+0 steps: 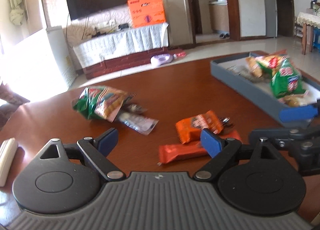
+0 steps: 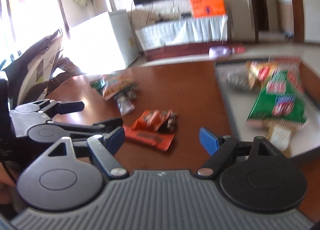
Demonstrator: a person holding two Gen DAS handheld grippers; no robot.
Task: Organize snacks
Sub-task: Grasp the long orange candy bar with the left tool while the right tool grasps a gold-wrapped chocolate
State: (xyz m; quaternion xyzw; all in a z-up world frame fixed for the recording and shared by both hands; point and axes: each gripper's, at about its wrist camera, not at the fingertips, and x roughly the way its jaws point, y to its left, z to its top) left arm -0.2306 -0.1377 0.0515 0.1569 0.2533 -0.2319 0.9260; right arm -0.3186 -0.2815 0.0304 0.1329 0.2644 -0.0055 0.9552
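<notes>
Left wrist view: my left claw [image 1: 160, 144] spread, empty; right claw [image 2: 162, 140] likewise (blurred). Orange foil snack packets [image 1: 200, 128] on glossy brown wooden tabletop [image 1: 180, 94]; green crisp bags [image 1: 286, 78] in grey rectangular tray [image 1: 240, 78].

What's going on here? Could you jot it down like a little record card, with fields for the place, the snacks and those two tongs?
Surface: brown wooden table
Container: grey tray, on the table
Already in tray: green packet and several others
Still on table: orange packet, orange bar, green-and-orange bag, clear wrapper
Left tongs: open, empty
Right tongs: open, empty
Background: wall television
</notes>
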